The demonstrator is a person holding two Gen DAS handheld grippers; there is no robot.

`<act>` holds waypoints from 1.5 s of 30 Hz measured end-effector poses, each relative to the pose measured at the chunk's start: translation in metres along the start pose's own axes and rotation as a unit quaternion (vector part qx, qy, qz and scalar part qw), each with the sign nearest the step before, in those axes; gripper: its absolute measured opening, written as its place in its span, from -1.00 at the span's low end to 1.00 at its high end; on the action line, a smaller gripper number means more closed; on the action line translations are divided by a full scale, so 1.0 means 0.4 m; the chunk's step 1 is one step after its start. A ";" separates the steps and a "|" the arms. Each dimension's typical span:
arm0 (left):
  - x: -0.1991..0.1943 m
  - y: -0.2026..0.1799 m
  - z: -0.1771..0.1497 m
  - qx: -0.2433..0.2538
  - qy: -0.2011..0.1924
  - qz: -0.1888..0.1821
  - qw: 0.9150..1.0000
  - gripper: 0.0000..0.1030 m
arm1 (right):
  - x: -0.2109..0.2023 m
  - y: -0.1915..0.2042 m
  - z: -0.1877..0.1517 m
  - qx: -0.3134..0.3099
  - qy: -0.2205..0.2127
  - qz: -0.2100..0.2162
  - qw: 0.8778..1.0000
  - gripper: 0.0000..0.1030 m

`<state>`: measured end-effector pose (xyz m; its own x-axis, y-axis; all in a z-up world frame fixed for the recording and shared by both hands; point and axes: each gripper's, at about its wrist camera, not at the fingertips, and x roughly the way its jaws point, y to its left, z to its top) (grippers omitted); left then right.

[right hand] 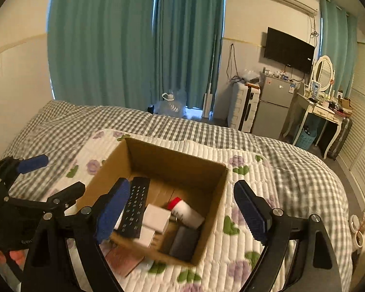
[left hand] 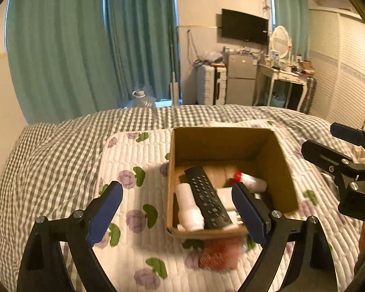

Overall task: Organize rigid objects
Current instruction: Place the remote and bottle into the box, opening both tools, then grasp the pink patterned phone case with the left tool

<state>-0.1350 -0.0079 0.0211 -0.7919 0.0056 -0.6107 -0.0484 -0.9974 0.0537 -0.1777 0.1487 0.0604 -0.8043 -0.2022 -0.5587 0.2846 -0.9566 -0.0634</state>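
Note:
An open cardboard box (left hand: 221, 131) (right hand: 172, 158) stands on a floral quilted mat (left hand: 133, 160) on the bed. Inside lie a black remote (left hand: 206, 198) (right hand: 135, 206), a white bottle (left hand: 188, 206), a red-capped white bottle (left hand: 250, 181) (right hand: 186, 210), white boxes (right hand: 157, 217) and a grey block (right hand: 185, 242). A flat reddish item (left hand: 219, 253) (right hand: 124, 260) lies on the mat just in front of the box. My left gripper (left hand: 176, 187) (right hand: 58, 175) hovers open over the box's left front. My right gripper (right hand: 182, 185) (left hand: 323, 137) hovers open above the box. Neither holds anything.
The bed carries a grey checked cover (left hand: 48, 150). Beyond it are teal curtains (left hand: 85, 48), a suitcase (left hand: 211, 85), a small fridge (left hand: 241, 77), a dressing table (left hand: 284, 75) and a wall television (left hand: 244, 26). A hand (right hand: 14, 255) shows at the lower left of the right wrist view.

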 end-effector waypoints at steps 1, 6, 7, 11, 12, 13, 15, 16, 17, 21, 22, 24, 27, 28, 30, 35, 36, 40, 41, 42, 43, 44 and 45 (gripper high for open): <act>-0.018 -0.002 -0.007 0.002 -0.004 0.000 1.000 0.85 | -0.015 0.001 -0.008 0.000 -0.001 -0.001 1.000 0.76; -0.058 -0.012 -0.087 -0.007 0.004 -0.004 1.000 0.89 | -0.065 -0.004 -0.092 0.007 0.013 -0.002 1.000 0.79; -0.056 -0.014 -0.102 -0.011 0.010 -0.005 1.000 0.89 | -0.062 0.000 -0.108 0.009 0.019 -0.002 1.000 0.79; -0.007 -0.024 -0.186 -0.023 0.043 -0.004 0.999 0.89 | -0.018 -0.001 -0.195 0.015 0.048 -0.007 0.999 0.79; 0.005 -0.029 -0.204 -0.021 0.048 -0.005 0.999 0.89 | 0.005 -0.004 -0.217 0.018 0.060 -0.006 0.998 0.79; 0.022 -0.037 -0.219 -0.019 0.055 -0.004 0.998 0.89 | 0.024 -0.005 -0.233 0.019 0.070 -0.007 0.997 0.79; 0.061 -0.055 -0.257 -0.015 0.073 0.005 0.997 0.89 | 0.069 -0.015 -0.275 0.022 0.091 -0.017 0.995 0.79; 0.080 -0.065 -0.271 -0.016 0.080 0.006 0.997 0.89 | 0.088 -0.020 -0.294 0.023 0.100 -0.022 0.995 0.79; 0.098 -0.073 -0.291 -0.014 0.089 0.003 0.996 0.89 | 0.107 -0.026 -0.313 0.023 0.110 -0.028 0.993 0.79; 0.150 -0.123 -0.343 0.010 0.114 -0.010 0.993 0.89 | 0.150 -0.060 -0.366 0.044 0.145 -0.036 0.988 0.79; 0.162 -0.133 -0.347 0.017 0.118 -0.011 0.993 0.89 | 0.152 -0.065 -0.367 0.049 0.147 -0.038 0.987 0.79; 0.185 -0.149 -0.351 0.022 0.123 -0.017 0.992 0.87 | 0.148 -0.074 -0.365 0.059 0.145 -0.041 0.987 0.79; 0.218 -0.168 -0.354 0.027 0.133 -0.025 0.990 0.86 | 0.147 -0.070 -0.363 0.055 0.145 -0.047 0.987 0.79; 0.226 -0.174 -0.355 0.031 0.135 -0.023 0.990 0.74 | 0.150 -0.068 -0.365 0.053 0.148 -0.046 0.986 0.79; 0.244 -0.187 -0.352 0.046 0.127 -0.012 0.991 0.34 | 0.156 -0.066 -0.369 0.050 0.153 -0.048 0.986 0.79; 0.226 -0.191 -0.353 0.062 0.124 -0.032 0.990 -0.23 | 0.139 -0.065 -0.362 0.053 0.139 -0.042 0.988 0.79; 0.209 -0.192 -0.350 0.070 0.118 -0.030 0.990 -0.31 | 0.138 -0.065 -0.363 0.053 0.138 -0.041 0.988 0.79; 0.149 -0.166 -0.328 0.062 0.078 -0.014 0.995 -0.55 | 0.140 -0.061 -0.364 0.051 0.141 -0.039 0.988 0.79; 0.152 -0.155 -0.325 0.053 0.085 -0.022 0.995 -0.55 | 0.141 -0.057 -0.364 0.048 0.142 -0.038 0.988 0.79; 0.158 -0.146 -0.327 0.045 0.087 -0.026 0.995 -0.55 | 0.145 -0.054 -0.364 0.046 0.143 -0.037 0.988 0.79; 0.170 -0.138 -0.329 0.043 0.089 -0.027 0.995 -0.55 | 0.146 -0.050 -0.364 0.043 0.144 -0.037 0.988 0.79; 0.179 -0.142 -0.334 0.043 0.087 -0.023 0.995 -0.54 | 0.149 -0.046 -0.364 0.041 0.145 -0.037 0.988 0.79; 0.190 -0.150 -0.337 0.045 0.087 -0.020 0.995 -0.54 | 0.149 -0.043 -0.365 0.040 0.145 -0.035 0.988 0.79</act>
<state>-0.1103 0.0425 -0.1351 -0.6705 0.0245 -0.7415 -0.1388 -0.9860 0.0929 -0.1543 0.1837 -0.0926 -0.6346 -0.0781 -0.7689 0.1830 -0.9818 -0.0513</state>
